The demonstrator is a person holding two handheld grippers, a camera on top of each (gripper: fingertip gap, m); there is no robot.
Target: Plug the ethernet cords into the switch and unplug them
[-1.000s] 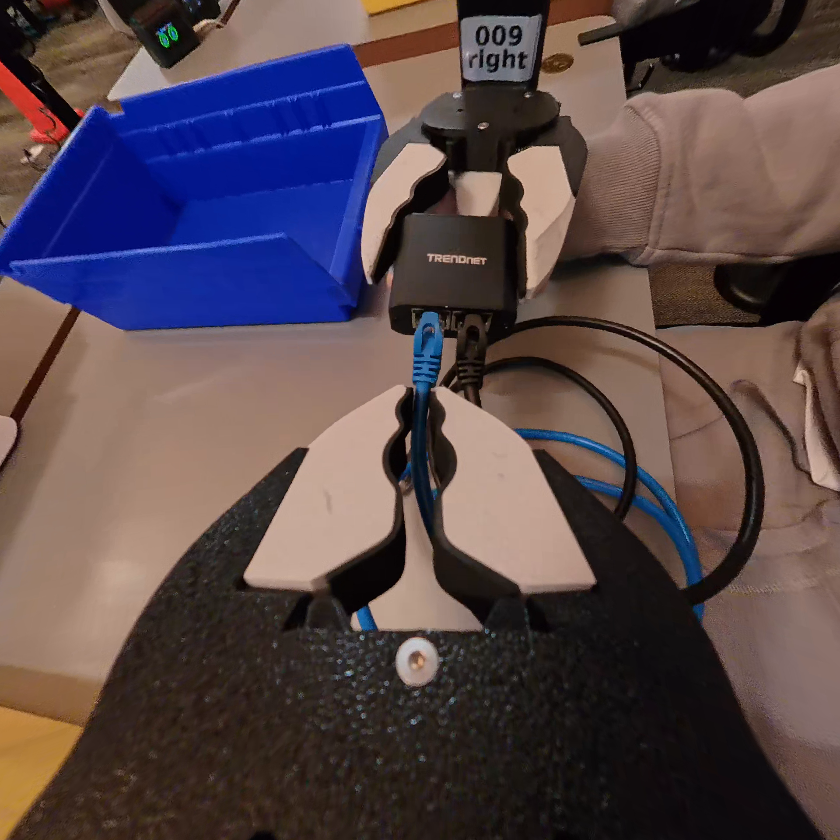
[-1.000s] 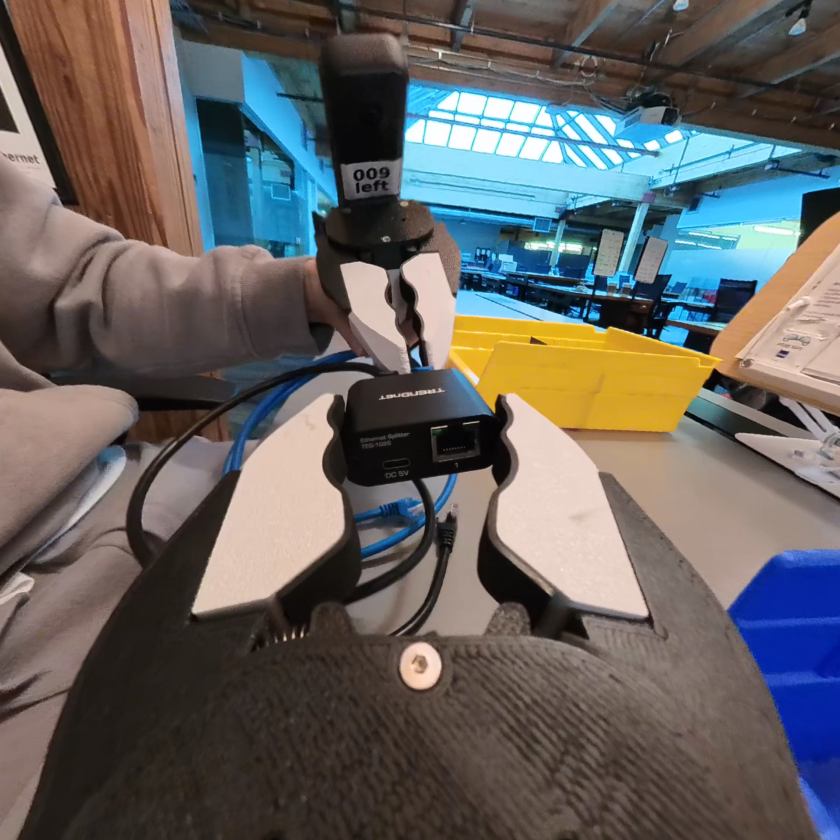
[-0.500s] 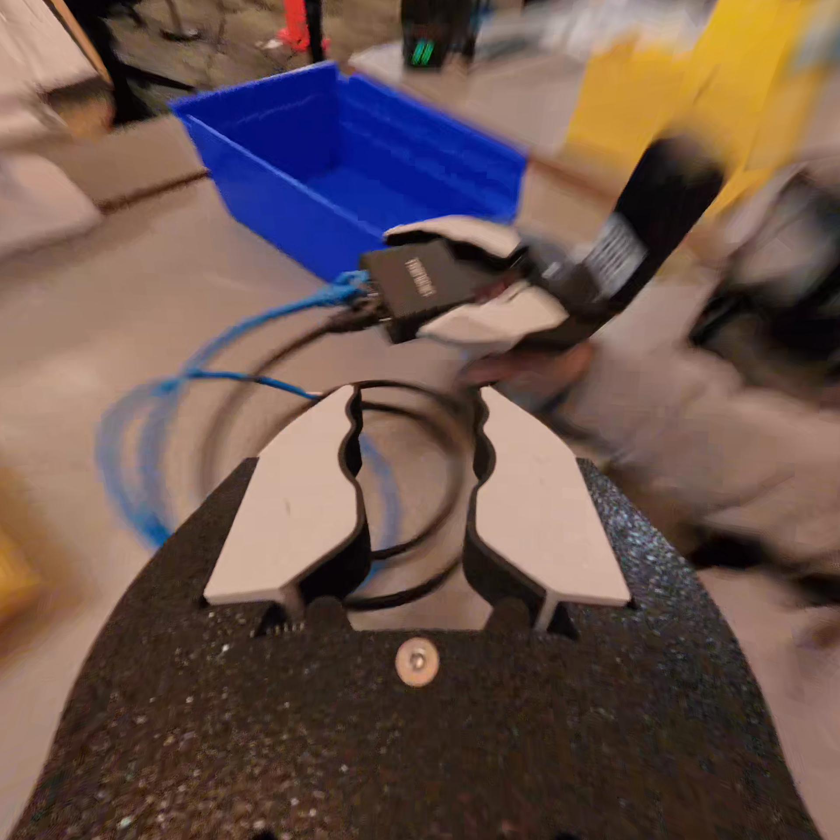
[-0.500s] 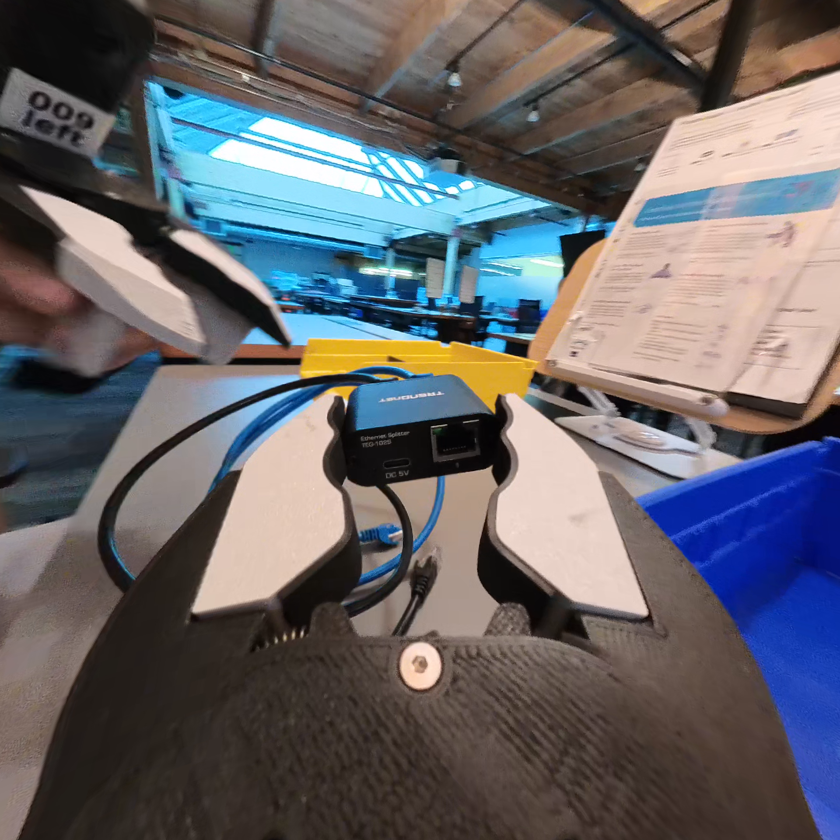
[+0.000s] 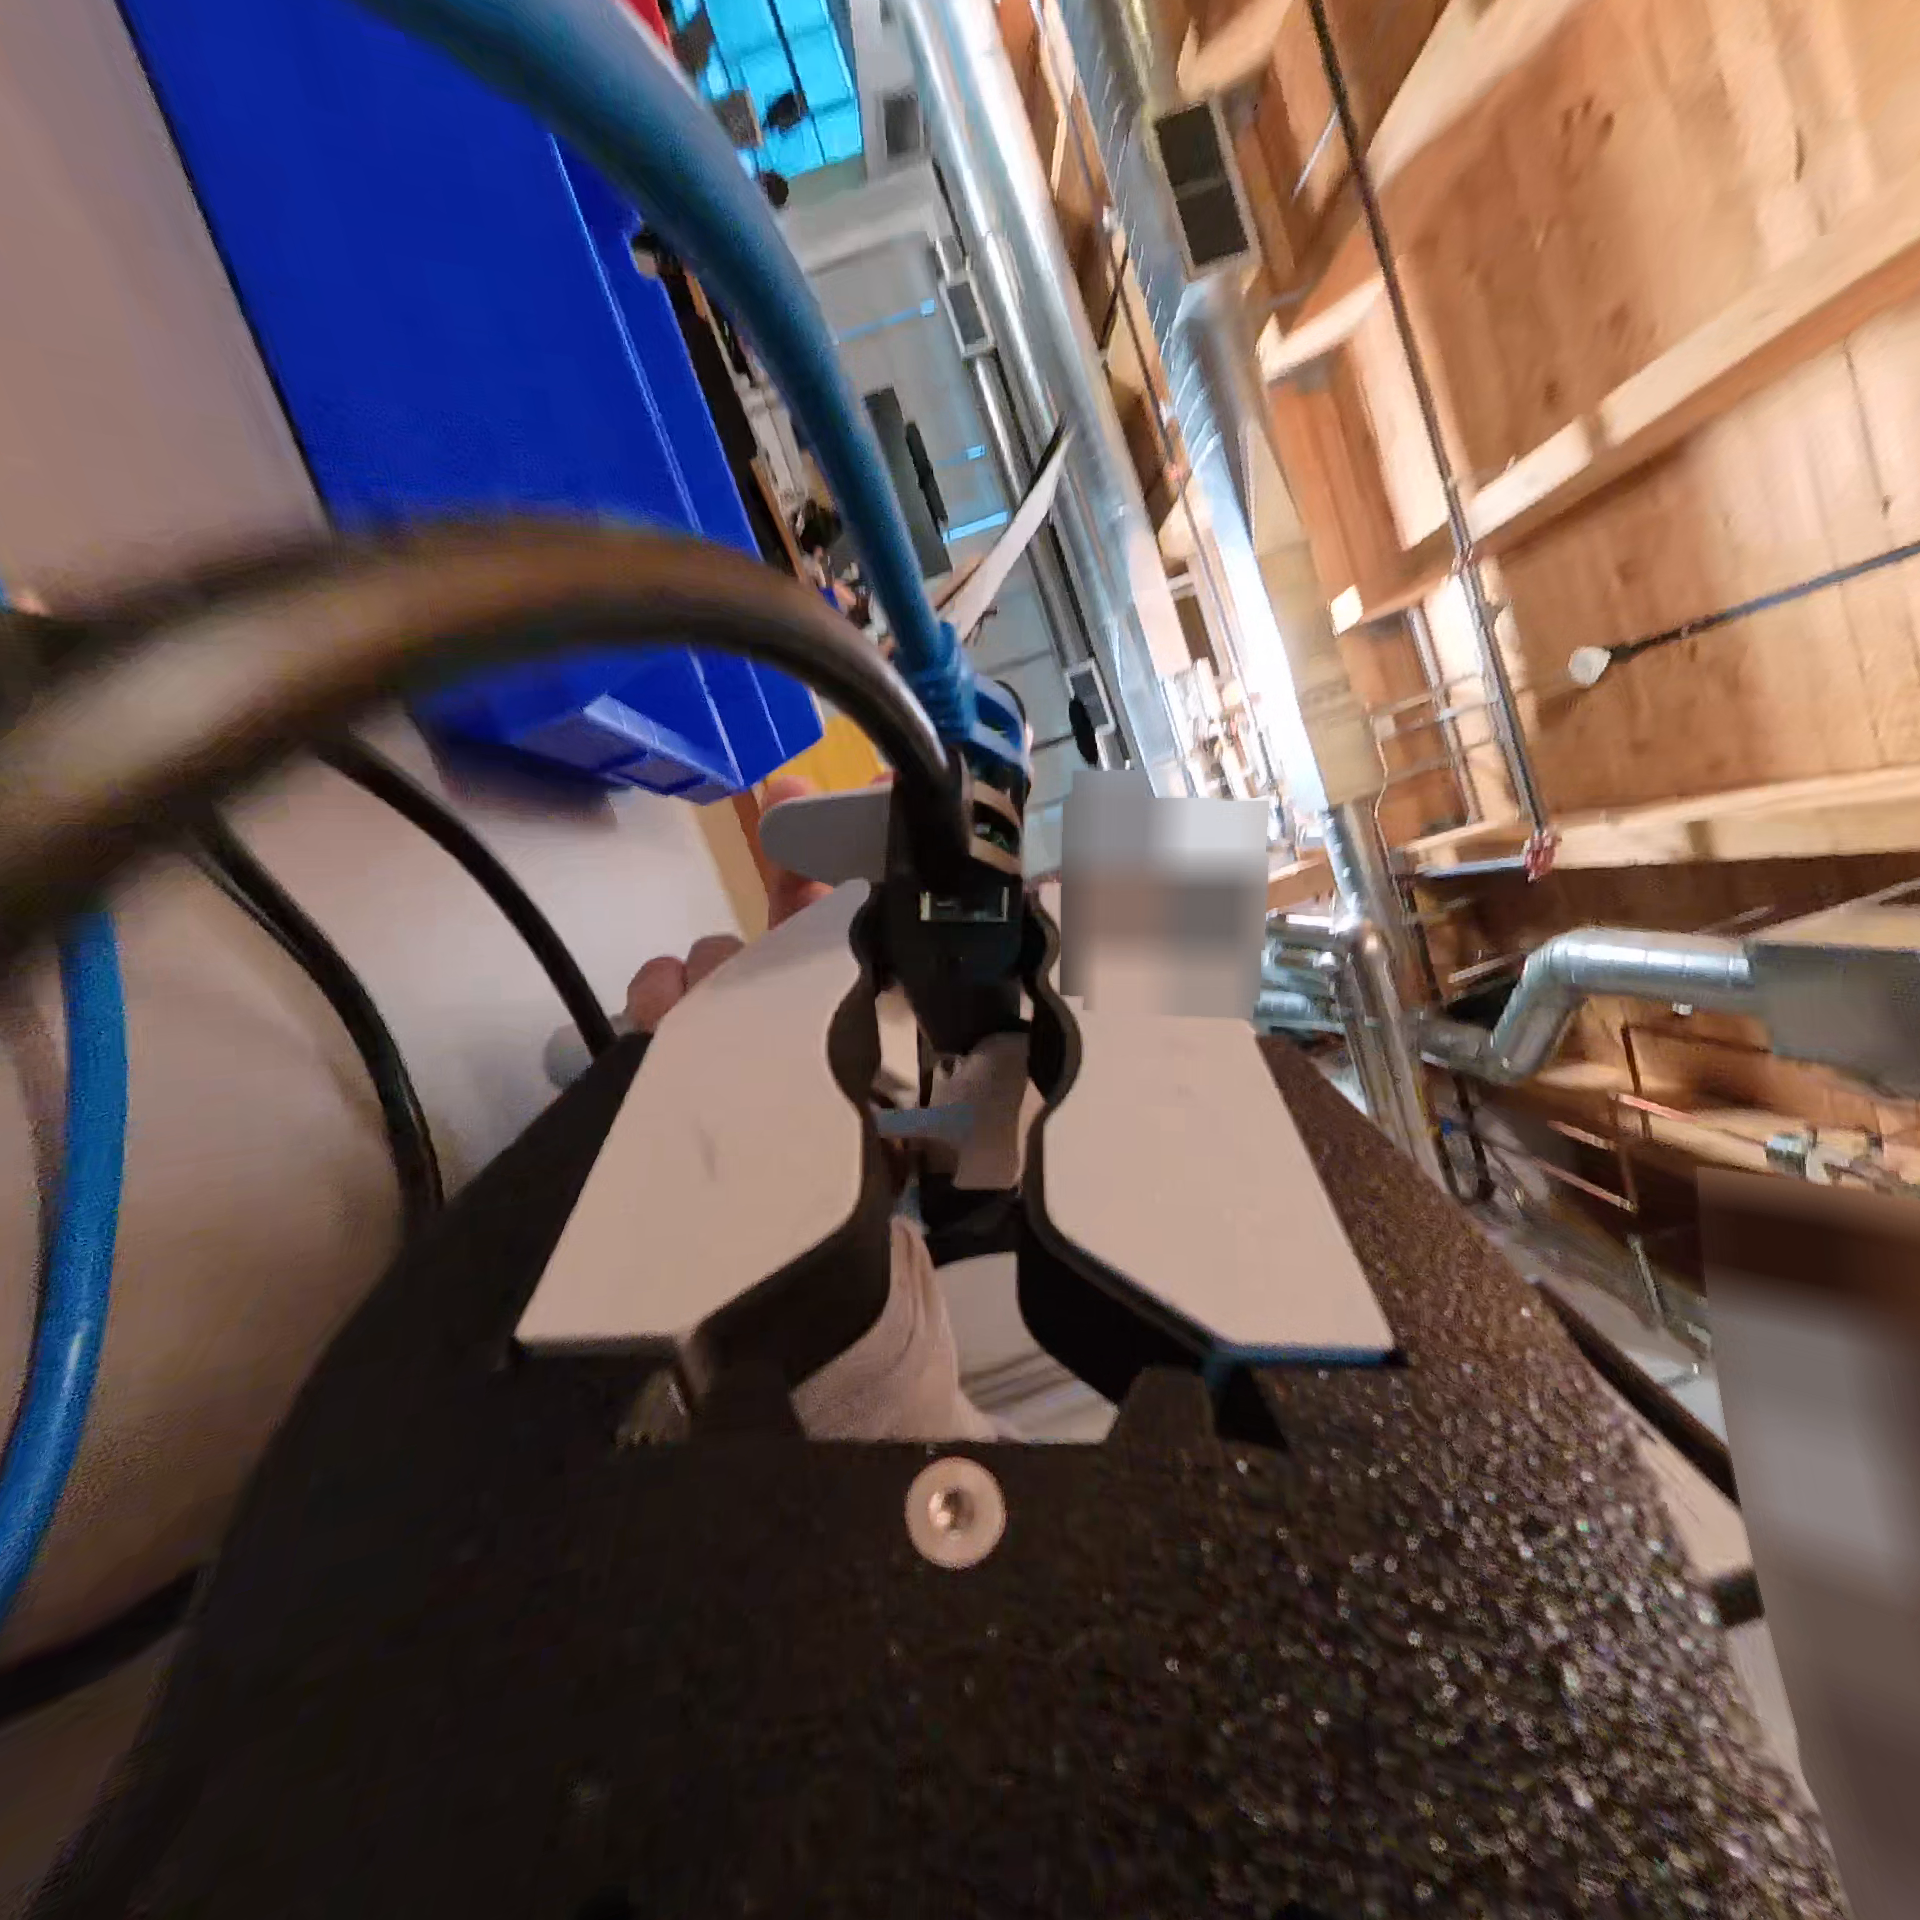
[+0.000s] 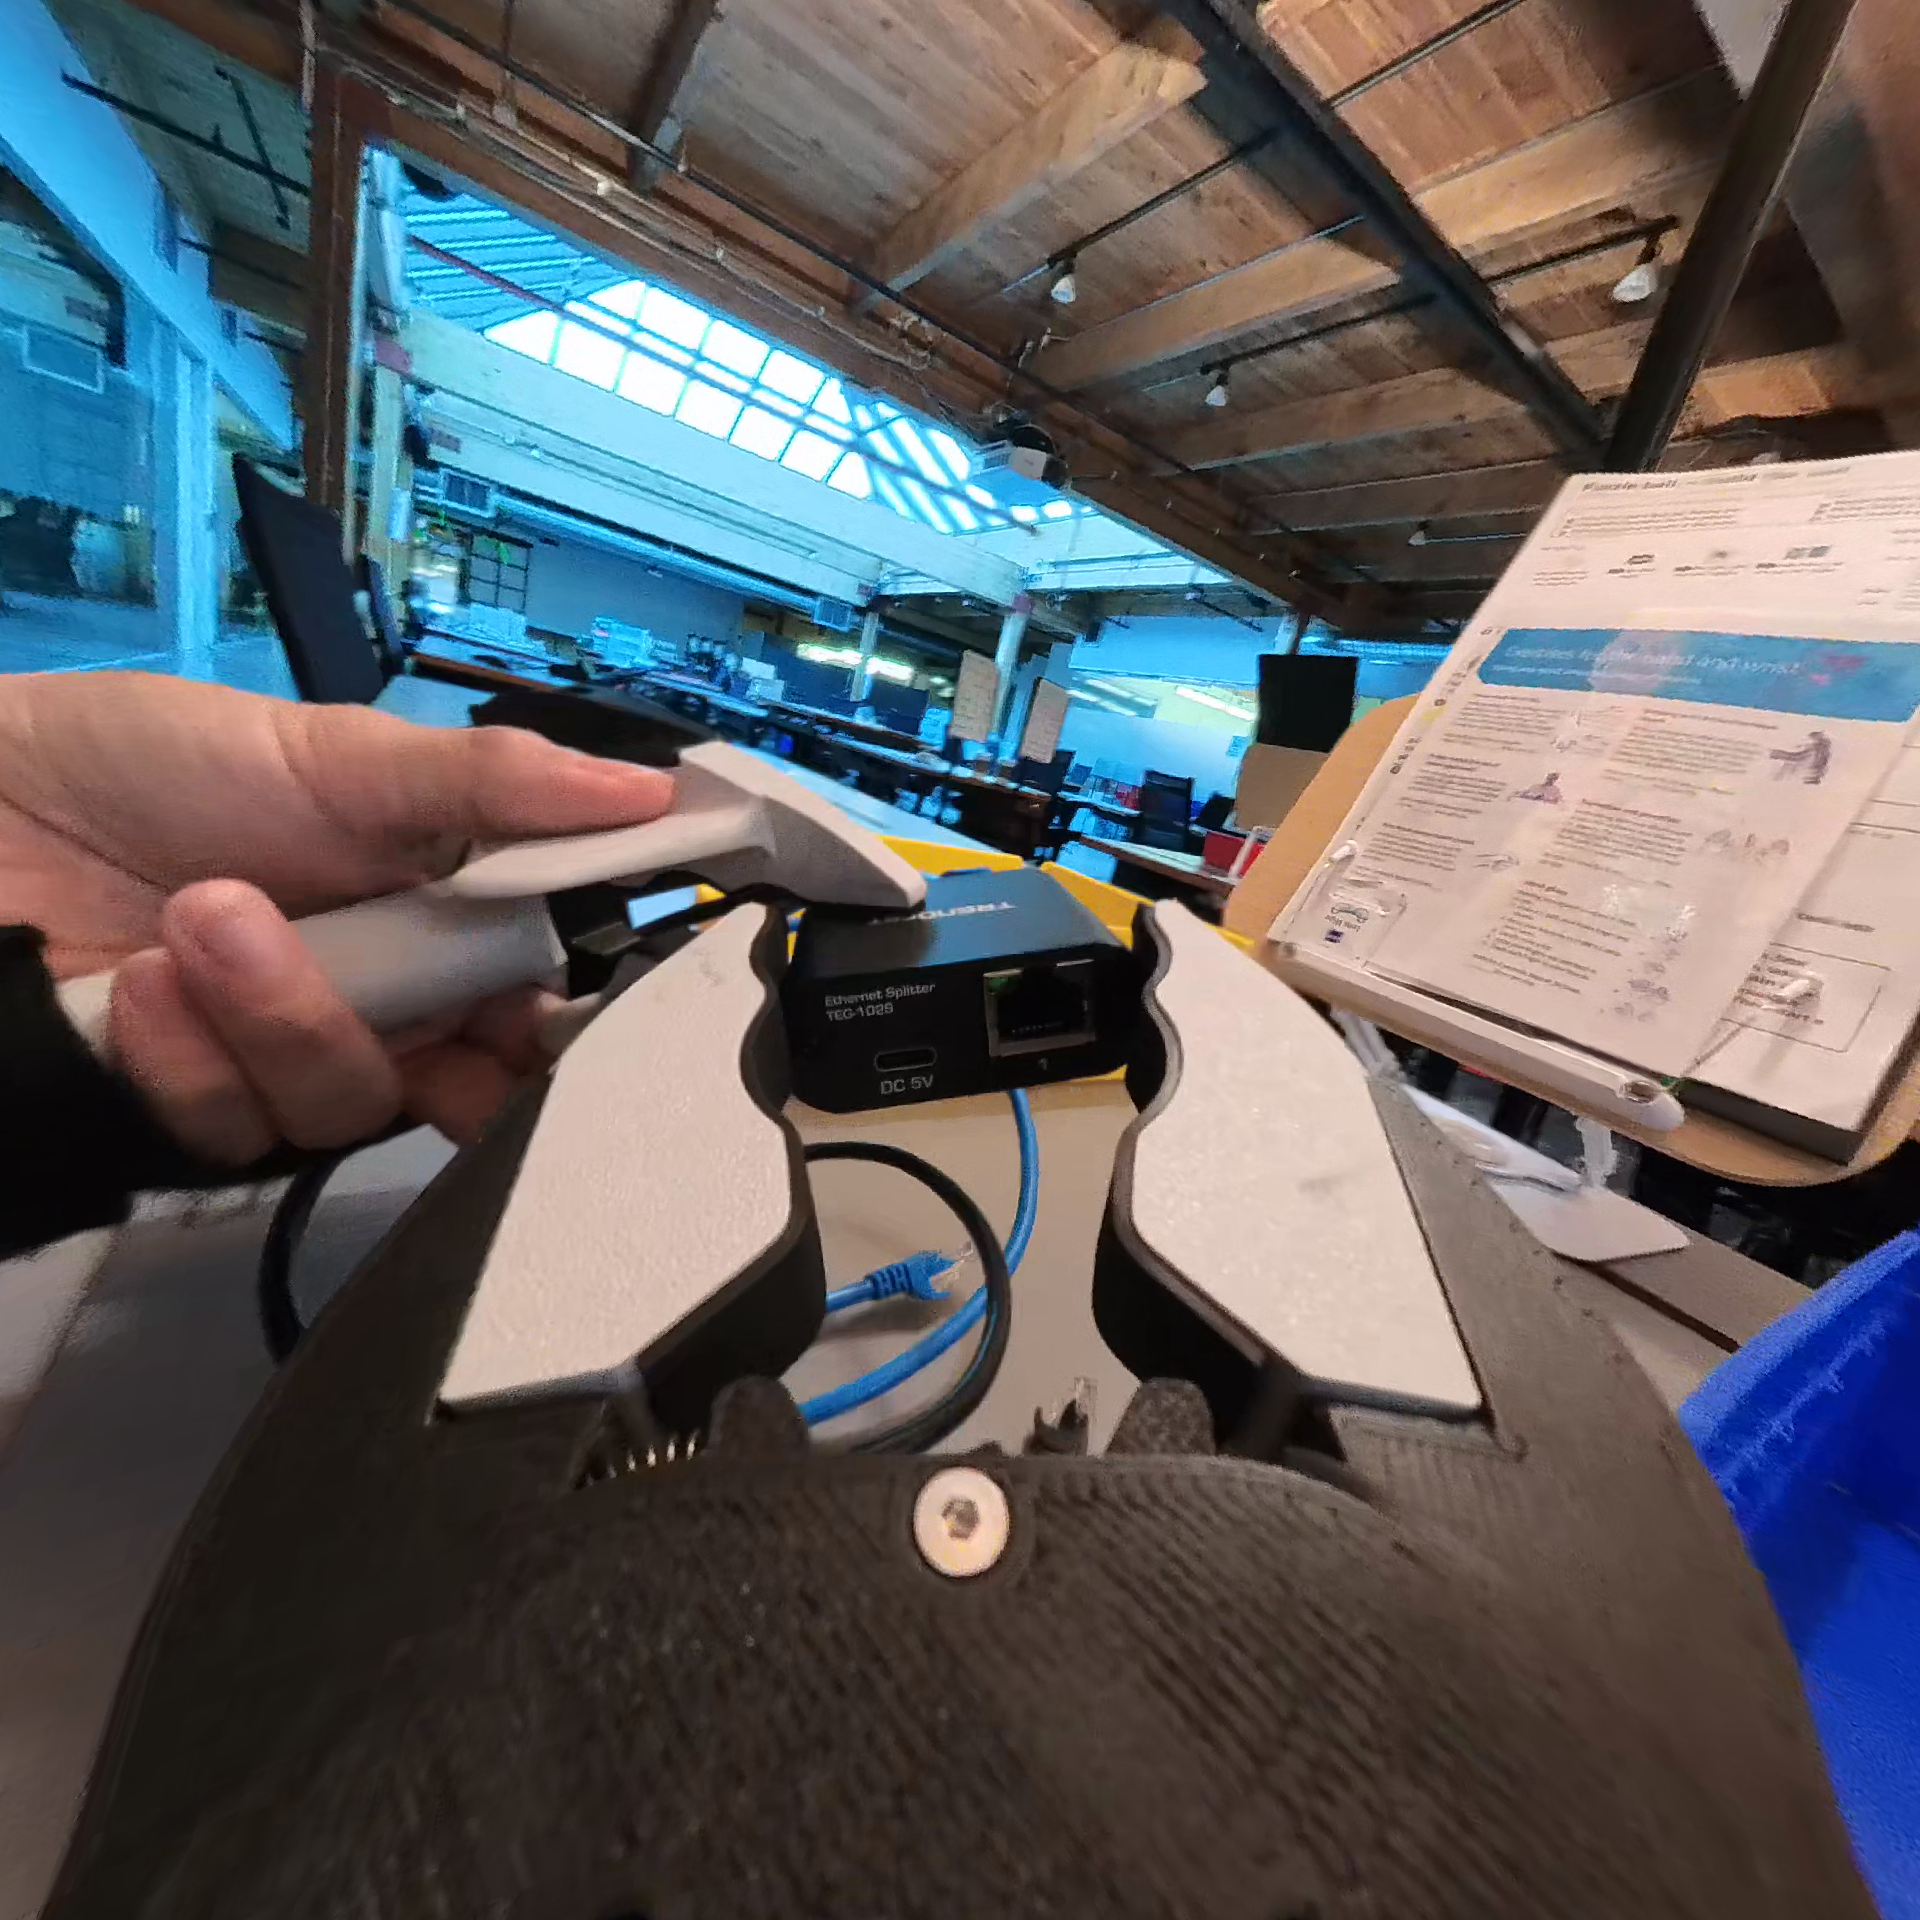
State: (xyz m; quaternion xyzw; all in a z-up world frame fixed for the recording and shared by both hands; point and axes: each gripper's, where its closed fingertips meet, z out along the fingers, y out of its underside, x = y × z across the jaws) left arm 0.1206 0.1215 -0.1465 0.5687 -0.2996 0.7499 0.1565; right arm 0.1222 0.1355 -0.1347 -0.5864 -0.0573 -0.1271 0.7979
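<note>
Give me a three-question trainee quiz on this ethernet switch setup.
1. True or false: the right hand-held gripper is clamping the black switch.
2. The loose plug on the table beneath the switch is: A blue, B yellow, C red.
3. Fill in: the switch's front ethernet port, facing the right wrist camera, is ____.
Key: 1 true; 2 A; 3 empty.

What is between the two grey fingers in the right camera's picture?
In the right wrist view, the right gripper clamps the black switch; nearer the camera, loops of blue cord and black cord lie below.
</note>
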